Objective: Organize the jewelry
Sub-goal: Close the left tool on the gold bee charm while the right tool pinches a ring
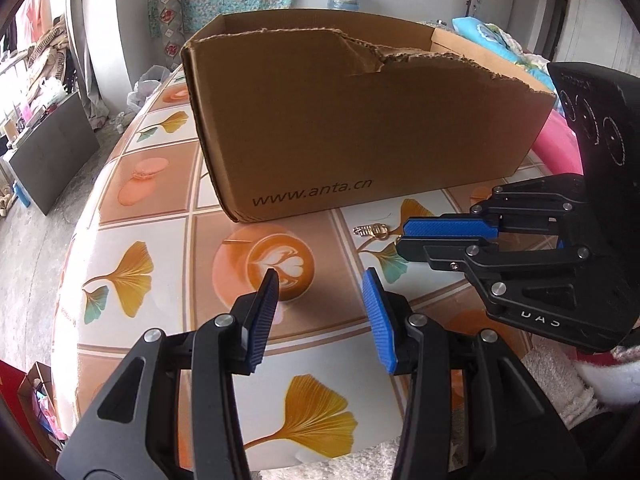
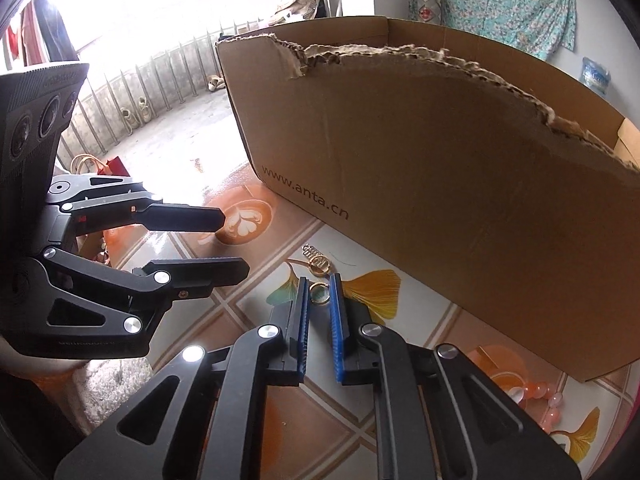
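Note:
A small gold ring [image 2: 320, 294] lies on the patterned tablecloth [image 2: 248, 316] in front of a torn cardboard box [image 2: 440, 168]. My right gripper [image 2: 320, 282] is shut on the ring, its blue pads [image 2: 335, 320] touching both sides. A silver-and-gold charm [image 2: 316, 258] lies just beyond the ring, near the box wall. In the left wrist view the charm [image 1: 370, 231] shows beside the right gripper [image 1: 402, 240]. My left gripper [image 1: 320, 280] hovers open over the coffee-cup print, nothing between its fingers. From the right wrist view the left gripper [image 2: 234, 242] is at the left.
The box [image 1: 360, 120] reads www.anta.cn and its near wall is ripped low toward the right. Pale pink beads [image 2: 538, 394] lie by the box's near corner. The table's round edge [image 1: 76, 240] drops to the floor on the left. A white fuzzy sleeve [image 1: 560, 380] is behind the grippers.

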Demonstrator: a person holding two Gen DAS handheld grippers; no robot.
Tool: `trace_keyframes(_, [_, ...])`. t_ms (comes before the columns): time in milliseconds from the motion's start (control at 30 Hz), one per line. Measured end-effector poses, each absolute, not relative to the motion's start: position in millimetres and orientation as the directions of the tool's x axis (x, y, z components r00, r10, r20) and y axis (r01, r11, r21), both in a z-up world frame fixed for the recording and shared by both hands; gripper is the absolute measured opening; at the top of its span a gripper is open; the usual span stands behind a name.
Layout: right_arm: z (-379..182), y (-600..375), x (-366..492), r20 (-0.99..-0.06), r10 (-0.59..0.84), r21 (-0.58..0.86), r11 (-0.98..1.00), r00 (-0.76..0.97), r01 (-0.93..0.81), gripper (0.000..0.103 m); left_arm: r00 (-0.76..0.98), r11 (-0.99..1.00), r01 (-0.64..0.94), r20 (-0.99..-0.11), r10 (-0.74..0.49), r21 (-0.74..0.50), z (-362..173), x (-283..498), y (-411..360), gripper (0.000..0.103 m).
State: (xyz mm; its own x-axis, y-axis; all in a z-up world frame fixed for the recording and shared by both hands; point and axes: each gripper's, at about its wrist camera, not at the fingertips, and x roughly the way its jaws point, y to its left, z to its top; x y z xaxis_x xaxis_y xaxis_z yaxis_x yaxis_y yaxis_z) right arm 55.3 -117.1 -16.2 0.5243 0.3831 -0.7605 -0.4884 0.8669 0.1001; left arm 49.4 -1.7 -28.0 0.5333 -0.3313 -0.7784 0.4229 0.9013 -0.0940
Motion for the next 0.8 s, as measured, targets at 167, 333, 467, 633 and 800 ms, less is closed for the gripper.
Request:
trace_keyframes(167, [-16.5,-135.5,46.2,-0.766,0.361,0.131,0.898,0.532,-0.421,0.01,0.537,0.883,0.453,-0.753,-0.38,-0.122,-27.1,53.7,-11.3,0.041])
trace_keyframes(333, [-17.6,-151.0,38.3,-0.762,0.357,0.174,0.916,0.539,-0.361,0.01,0.539,0.856,0.508,-0.74,-0.401,-0.094,-30.9,55.4,-26.5,0.027])
trace_keyframes(467, [-17.5,-155.3,39.0,-0.761,0.362,0.186,0.917,0.539,-0.353,0.01,0.533,0.852,0.517,-0.745,-0.4,-0.088,-34.5,60.5,-33.0,0.017])
trace_keyframes(633, [-20.0,-160.2,42.2,-0.757,0.369,0.194,0.915,0.54,-0.353,0.01,0.545,0.844,0.537,-0.754,-0.366,-0.022,-33.2,65.1,-45.0,0.017])
trace_keyframes(800, [-20.2,-165.4,40.5,-0.751,0.376,0.207,0.915,0.543,-0.348,0.01,0.558,0.827,0.56,-0.756,-0.341,0.04,-33.1,62.4,-54.5,0.014])
